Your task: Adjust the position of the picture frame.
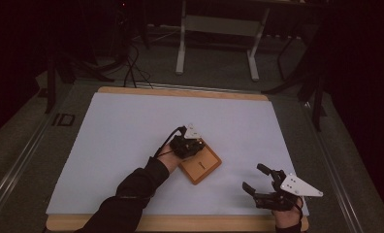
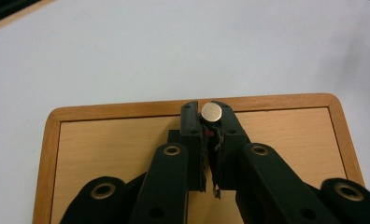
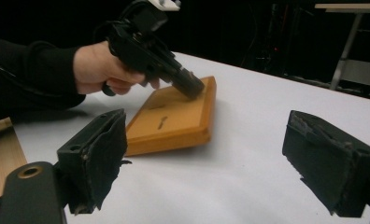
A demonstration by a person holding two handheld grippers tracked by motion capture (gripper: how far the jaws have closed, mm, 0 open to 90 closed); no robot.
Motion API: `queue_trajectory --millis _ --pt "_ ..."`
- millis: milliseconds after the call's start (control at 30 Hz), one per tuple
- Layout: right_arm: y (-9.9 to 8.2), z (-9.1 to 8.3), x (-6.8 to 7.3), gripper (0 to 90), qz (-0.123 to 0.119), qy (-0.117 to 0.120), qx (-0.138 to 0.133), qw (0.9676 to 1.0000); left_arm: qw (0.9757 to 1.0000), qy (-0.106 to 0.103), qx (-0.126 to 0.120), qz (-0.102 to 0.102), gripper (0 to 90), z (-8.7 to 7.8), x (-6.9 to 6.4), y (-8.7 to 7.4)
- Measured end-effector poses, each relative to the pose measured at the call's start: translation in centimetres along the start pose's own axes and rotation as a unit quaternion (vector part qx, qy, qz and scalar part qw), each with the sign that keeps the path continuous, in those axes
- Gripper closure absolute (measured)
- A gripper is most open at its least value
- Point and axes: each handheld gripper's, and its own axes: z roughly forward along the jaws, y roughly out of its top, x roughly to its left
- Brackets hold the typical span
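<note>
- The table (image 1: 132,126) is covered with a white sheet, with bare wood showing along its near and far edges.
- A wooden board (image 1: 202,167) lies flat on the sheet near the middle of the table, turned at an angle; it has a pale centre panel, a darker rounded border and a small dark mark on top.
- The left gripper (image 2: 206,114) hangs over the board's far edge with its jaws nearly closed on a small round silver disc (image 2: 212,112), pinched at the tips.
- The right gripper (image 1: 258,179) rests near the table's front right edge, well apart from the board, jaws spread wide with nothing between them.
</note>
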Motion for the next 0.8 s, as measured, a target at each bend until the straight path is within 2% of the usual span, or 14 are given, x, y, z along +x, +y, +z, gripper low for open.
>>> queue_trajectory --millis 300,400,800 --pt "0.0 0.0 0.0 13.7 0.001 0.002 -0.001 1.0000 0.9998 0.003 0.018 -0.010 85.2 2.1 0.4 0.2" --pt "0.0 0.1 0.0 13.7 0.000 0.004 0.001 1.0000 0.9997 0.007 0.020 -0.010 85.2 2.4 0.5 0.4" --pt "0.0 0.1 0.0 13.7 0.004 0.008 0.000 1.0000 0.9996 0.002 0.026 -0.011 85.1 3.2 0.4 0.2"
